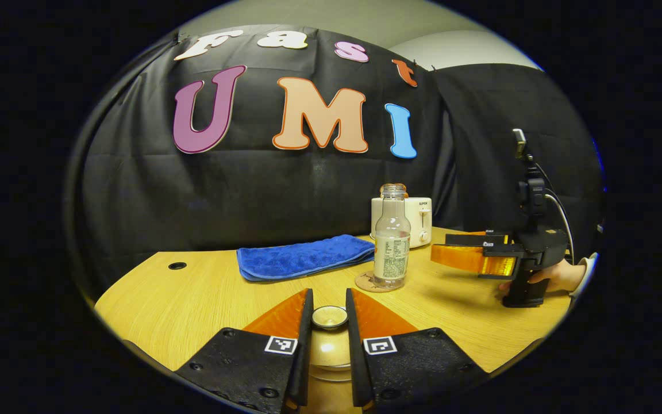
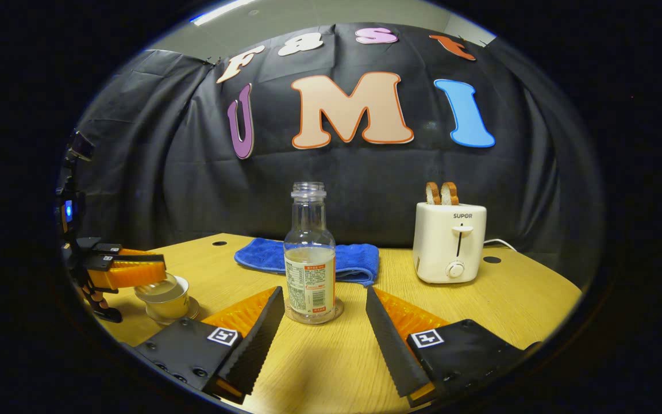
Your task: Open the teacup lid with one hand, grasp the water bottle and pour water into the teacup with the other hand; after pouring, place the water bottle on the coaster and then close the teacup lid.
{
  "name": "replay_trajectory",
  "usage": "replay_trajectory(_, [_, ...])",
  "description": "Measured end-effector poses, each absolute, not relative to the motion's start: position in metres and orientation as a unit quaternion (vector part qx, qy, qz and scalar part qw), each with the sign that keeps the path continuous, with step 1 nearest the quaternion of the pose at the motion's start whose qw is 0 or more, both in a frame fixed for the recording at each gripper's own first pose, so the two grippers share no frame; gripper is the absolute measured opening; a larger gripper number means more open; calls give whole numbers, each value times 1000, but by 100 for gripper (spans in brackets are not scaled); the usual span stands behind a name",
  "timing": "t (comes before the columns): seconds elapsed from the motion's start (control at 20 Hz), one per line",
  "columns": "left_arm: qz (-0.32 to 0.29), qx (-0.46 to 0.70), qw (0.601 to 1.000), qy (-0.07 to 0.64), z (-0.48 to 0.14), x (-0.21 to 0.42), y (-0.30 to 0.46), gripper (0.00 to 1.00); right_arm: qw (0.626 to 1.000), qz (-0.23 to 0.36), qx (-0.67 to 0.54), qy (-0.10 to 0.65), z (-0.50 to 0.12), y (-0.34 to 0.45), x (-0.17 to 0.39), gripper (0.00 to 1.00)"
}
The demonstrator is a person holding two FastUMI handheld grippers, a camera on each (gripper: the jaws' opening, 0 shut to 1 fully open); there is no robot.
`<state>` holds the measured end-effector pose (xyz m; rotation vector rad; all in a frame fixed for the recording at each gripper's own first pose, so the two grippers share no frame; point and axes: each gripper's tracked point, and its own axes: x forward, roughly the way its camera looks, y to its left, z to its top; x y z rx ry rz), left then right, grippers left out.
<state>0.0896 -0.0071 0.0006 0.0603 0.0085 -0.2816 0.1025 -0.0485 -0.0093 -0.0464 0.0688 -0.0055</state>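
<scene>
A: Where does the left gripper (image 1: 329, 322) sit?

B: At the bottom centre of the left gripper view, its two fingers clenched on the round knob of the teacup lid (image 1: 329, 317). The glass lid is between them, with the teacup (image 1: 328, 368) just below it, partly hidden by the fingers.

A: And seen from the other side?

B: In the right gripper view that gripper (image 2: 161, 270) shows at the lower left of the frame, its orange fingers over the lid (image 2: 156, 286), which rests on or just above the teacup (image 2: 168, 303); which of the two cannot be told.

A: The right gripper?

B: The right gripper (image 2: 322, 322) is released, fingers spread wide at the bottom of its own view, with the water bottle (image 2: 309, 253) standing upright in the middle of the frame beyond the fingertips, apart from both. The bottle is uncapped, partly filled, and stands on the coaster (image 2: 338, 313).

A: Anything else on the table (image 2: 515, 305)?

B: A blue towel (image 2: 354, 259) behind the bottle, and a white toaster (image 2: 449, 241) with bread in it at centre right. In the left gripper view the right gripper (image 1: 440, 253) comes in from the right edge, held by a hand (image 1: 558, 276), near the water bottle (image 1: 391, 241) on its coaster (image 1: 364, 282).
</scene>
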Motion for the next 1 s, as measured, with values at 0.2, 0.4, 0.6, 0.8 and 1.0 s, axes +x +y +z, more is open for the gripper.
replay_trajectory(0.2, [-148,34,988,13,-2,93,-12,27,1000,-9,-19,4,1,-53,83,92])
replay_trajectory(0.4, [-156,44,986,32,-8,95,-16,27,1000,-21,-19,1,2,-57,66,92])
replay_trajectory(0.6, [-154,47,986,34,-7,95,-15,29,999,-26,-19,0,4,-58,57,92])
replay_trajectory(0.8, [-142,43,988,31,-6,94,-10,36,999,-38,-19,0,4,-63,53,92])
replay_trajectory(1.0, [-110,42,993,25,-4,88,-1,63,998,-59,-20,-1,6,-70,49,94])
